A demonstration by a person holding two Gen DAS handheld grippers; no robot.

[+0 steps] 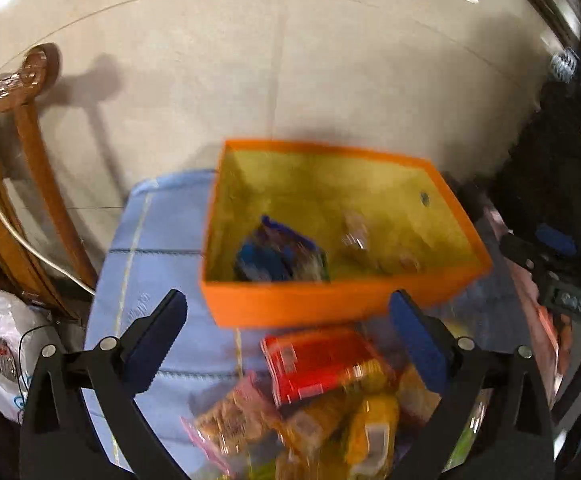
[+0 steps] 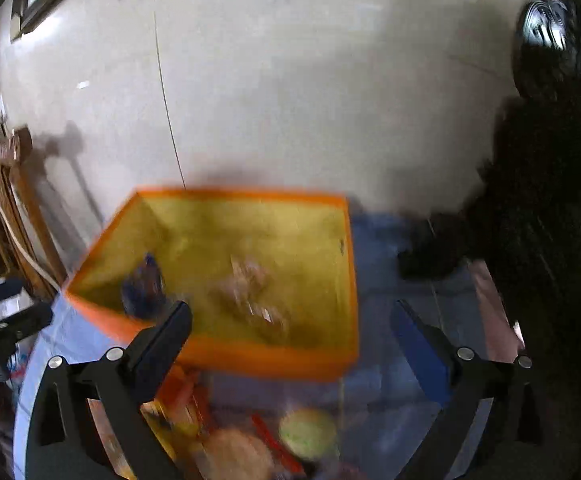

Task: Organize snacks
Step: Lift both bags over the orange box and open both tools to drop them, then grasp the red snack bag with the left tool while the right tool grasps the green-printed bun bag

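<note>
Orange box [image 1: 330, 304] w/ a blue packet [image 1: 278, 252] inside sits just ahead of both tools, snack pile [image 1: 322, 396] under the left gripper [image 1: 286, 344], which is wide apart & empty like the right gripper [image 2: 290, 348], so drop straight onto one packet, e.g. red one [image 1: 314, 364], before closing.

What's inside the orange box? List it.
Inside the orange box: a blue snack packet near the left front corner, and a pale clear-wrapped snack toward the middle. Blur hides any labels; the front wall covers the floor just behind it.
</note>
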